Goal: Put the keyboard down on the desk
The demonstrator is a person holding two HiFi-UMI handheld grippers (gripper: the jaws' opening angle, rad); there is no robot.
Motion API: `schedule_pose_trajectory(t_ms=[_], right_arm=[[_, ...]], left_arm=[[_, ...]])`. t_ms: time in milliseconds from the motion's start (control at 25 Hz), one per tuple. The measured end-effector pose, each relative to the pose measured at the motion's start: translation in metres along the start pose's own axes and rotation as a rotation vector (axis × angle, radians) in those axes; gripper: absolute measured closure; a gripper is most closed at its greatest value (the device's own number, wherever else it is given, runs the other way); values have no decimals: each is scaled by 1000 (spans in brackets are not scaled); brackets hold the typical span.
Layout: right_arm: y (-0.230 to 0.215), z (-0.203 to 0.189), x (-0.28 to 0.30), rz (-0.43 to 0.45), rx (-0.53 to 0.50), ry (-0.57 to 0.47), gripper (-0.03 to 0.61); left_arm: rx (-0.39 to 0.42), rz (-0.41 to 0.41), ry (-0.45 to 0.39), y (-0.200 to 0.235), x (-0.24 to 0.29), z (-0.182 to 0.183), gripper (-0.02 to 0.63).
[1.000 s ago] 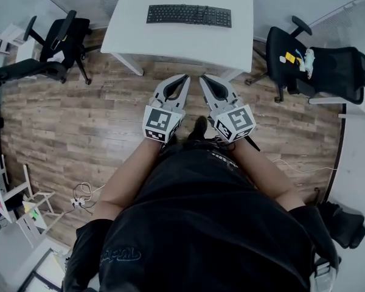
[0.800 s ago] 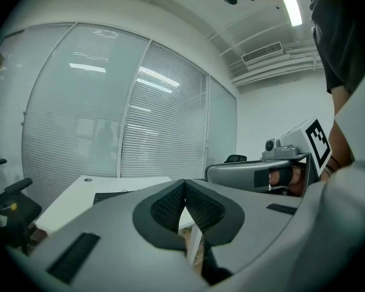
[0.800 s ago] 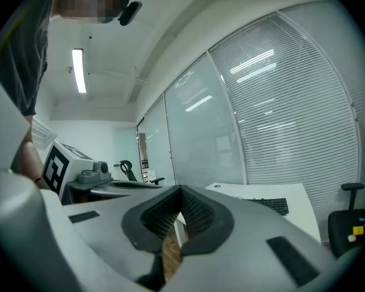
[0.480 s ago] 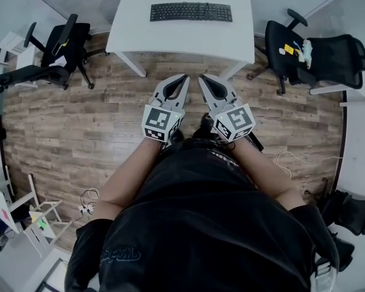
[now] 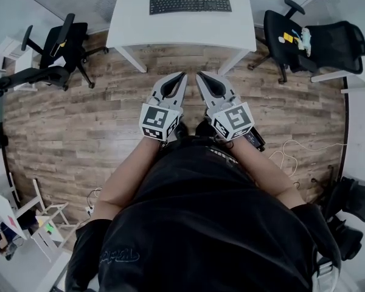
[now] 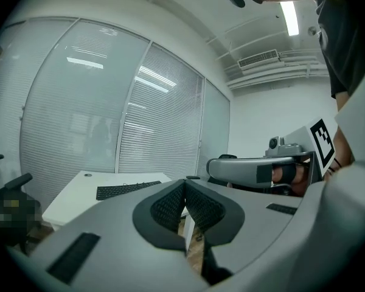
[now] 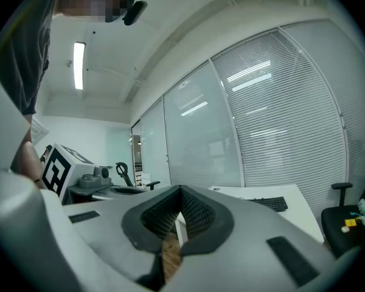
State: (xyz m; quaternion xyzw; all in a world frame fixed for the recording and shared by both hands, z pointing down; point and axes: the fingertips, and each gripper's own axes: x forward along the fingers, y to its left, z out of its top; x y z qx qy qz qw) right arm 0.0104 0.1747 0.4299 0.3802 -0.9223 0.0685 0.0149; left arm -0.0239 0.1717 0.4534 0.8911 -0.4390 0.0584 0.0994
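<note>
Tongs (image 5: 182,76) (image 5: 199,76) closed, chairs (image 5: 62,40) (image 5: 319,41) flanking desk (image 5: 182,30)

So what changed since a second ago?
The person has backed away a little: the desk and keyboard sit farther off. Nothing grabbed or dropped. Keyboard stays on the desk; left gripper and right gripper stay shut and empty.

Head view overhead, 2 gripper views toward desk (image 5: 182,29)
</note>
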Motion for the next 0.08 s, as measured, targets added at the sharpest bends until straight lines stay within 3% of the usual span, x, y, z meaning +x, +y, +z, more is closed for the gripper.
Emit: schedule_pose_trajectory(t_ms=[80], right_arm=[[4,-1,-2,-4,-7,4,555]], left_arm=[[-2,1,-2,1,-3,0,598]])
